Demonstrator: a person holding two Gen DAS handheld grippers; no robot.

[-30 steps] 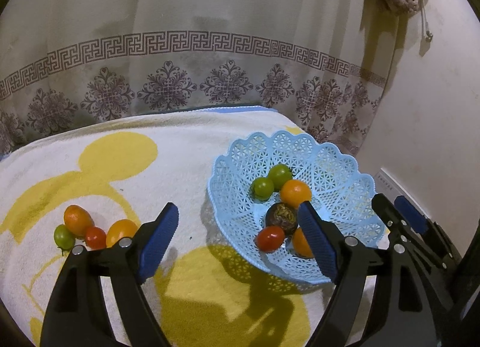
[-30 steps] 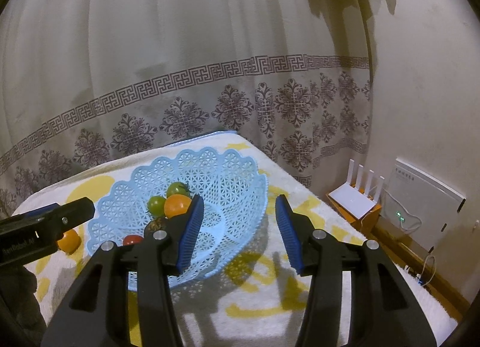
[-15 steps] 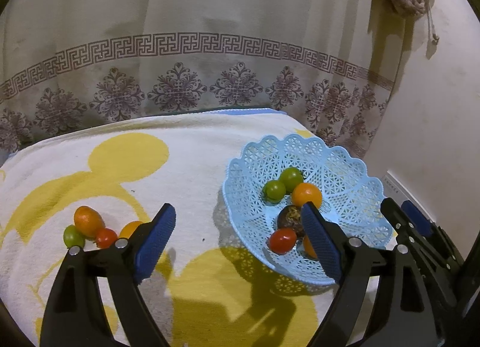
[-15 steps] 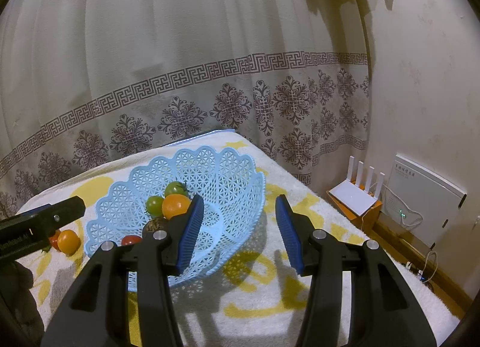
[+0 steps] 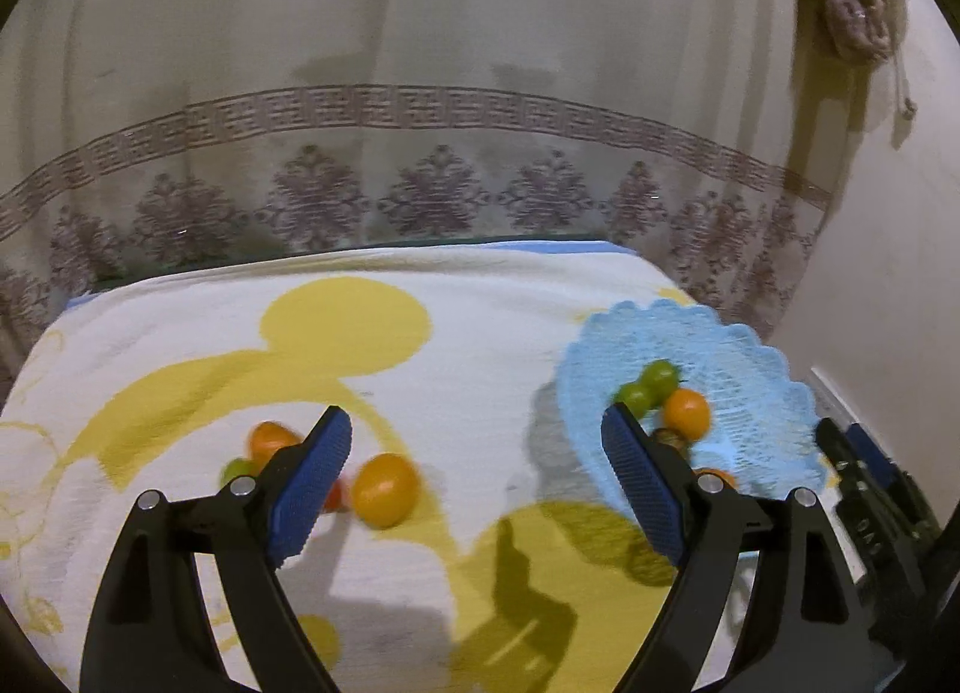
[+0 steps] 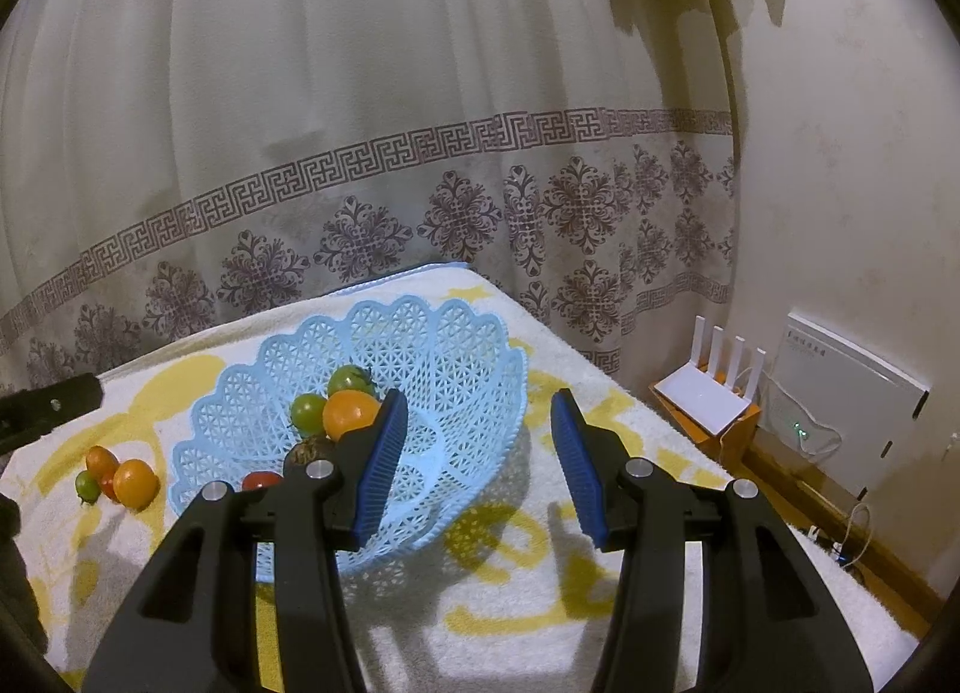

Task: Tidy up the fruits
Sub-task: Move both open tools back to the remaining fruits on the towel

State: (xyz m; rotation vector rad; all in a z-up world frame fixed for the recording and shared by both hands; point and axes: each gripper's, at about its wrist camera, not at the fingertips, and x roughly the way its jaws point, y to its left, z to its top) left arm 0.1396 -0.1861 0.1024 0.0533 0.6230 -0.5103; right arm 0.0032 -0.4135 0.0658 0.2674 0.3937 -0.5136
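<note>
The left gripper (image 5: 474,474) hangs over the towel (image 5: 480,333) with its jaws spread wide and nothing between them. Its left finger (image 5: 309,474) covers part of the loose fruit (image 5: 384,489) near the towel's left edge: an orange one shows whole just inside that finger, while a red one, a green one and another orange one are half hidden behind it. This view is blurred.

The right gripper (image 6: 477,468) is also wide open and empty, its left finger (image 6: 378,468) over the near rim of the basket (image 6: 432,333), its right finger beyond the rim. The basket stands toward the towel's right edge; its fruit (image 6: 348,414) is partly hidden behind that finger. Curtain (image 6: 360,153) hangs behind the far edge.
</note>
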